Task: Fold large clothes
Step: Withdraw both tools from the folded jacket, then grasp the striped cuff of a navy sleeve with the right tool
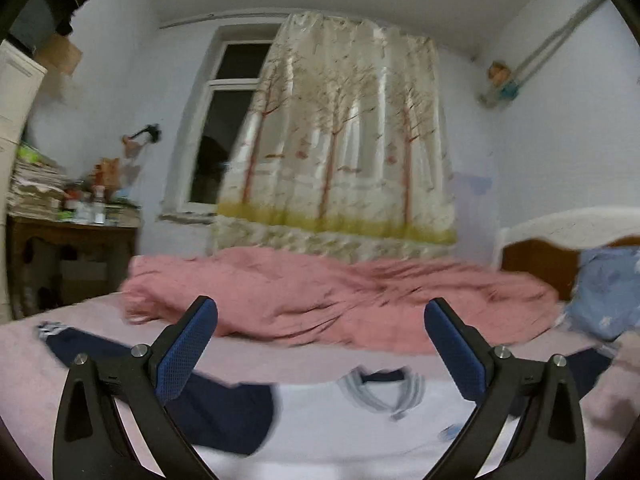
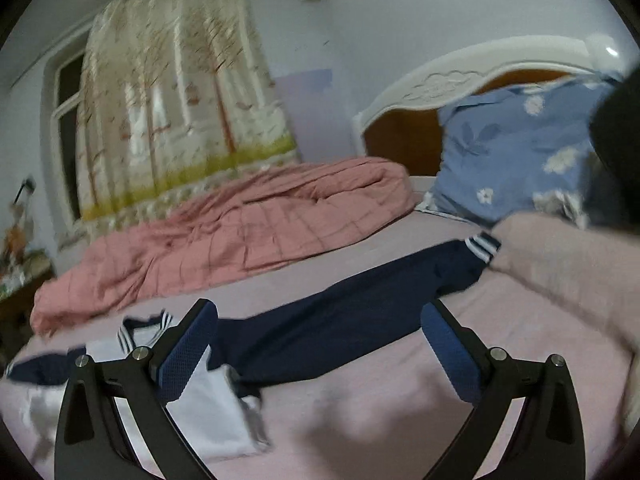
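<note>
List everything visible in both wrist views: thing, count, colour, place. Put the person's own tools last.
Shirt: one, white body with navy sleeves and striped collar, spread flat on the bed, both sleeves out.
Bed sheet: one, pale pink, under the shirt.
Quilt: one, salmon pink, bunched along the bed's far side.
Pillow: one, blue with white flowers, against the headboard.
Headboard: one, white frame with brown panel, at the bed's end.
Curtain: one, cream with a tree print, half covering the window.
Window: one, white frame, dark panes.
Side table: one, brown wood, cluttered, beside the bed.
Left tool: black with blue pads, open above the shirt, holding nothing.
Right tool: same colours, open above a sleeve, holding nothing.
</note>
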Demonstrator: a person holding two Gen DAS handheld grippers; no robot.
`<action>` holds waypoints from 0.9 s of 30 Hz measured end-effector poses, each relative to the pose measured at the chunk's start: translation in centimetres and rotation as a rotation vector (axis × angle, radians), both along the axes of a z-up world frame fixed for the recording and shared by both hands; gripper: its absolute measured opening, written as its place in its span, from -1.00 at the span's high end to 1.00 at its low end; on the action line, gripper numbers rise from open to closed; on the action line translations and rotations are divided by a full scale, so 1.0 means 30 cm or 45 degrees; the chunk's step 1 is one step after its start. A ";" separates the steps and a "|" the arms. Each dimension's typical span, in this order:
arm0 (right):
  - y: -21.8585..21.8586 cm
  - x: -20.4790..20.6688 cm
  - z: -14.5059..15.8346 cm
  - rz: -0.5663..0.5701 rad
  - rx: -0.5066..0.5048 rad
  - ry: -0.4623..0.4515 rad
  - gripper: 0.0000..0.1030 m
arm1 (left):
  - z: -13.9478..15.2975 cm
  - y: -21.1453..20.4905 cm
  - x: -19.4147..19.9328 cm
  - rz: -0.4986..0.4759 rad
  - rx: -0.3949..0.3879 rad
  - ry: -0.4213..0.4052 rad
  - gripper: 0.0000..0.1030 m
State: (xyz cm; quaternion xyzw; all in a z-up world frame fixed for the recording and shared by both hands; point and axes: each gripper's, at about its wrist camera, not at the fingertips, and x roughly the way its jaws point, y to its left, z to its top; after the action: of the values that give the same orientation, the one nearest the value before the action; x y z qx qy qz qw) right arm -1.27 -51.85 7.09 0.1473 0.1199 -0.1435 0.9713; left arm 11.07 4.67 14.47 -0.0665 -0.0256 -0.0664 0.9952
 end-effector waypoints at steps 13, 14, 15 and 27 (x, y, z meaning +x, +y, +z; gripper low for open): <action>-0.644 0.287 -0.161 -0.226 0.292 0.195 -0.99 | -0.298 -0.098 0.280 0.070 0.021 0.204 -0.99; -0.679 0.318 -0.183 -0.244 0.308 0.211 -0.99 | -0.325 -0.106 0.317 0.108 0.089 0.231 -0.99; -0.710 0.354 -0.200 -0.256 0.324 0.226 -0.99 | -0.346 -0.112 0.344 0.145 0.148 0.241 -1.00; -1.043 0.588 -0.455 -0.340 0.534 0.360 -0.74 | -0.437 -0.076 0.438 0.211 0.093 0.395 -1.00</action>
State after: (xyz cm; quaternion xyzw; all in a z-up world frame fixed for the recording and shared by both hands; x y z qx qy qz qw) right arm 16.38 -83.13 -6.55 0.3382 0.2605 -0.2615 0.8656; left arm 24.20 2.40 1.35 -0.0374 0.1255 0.0261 0.9910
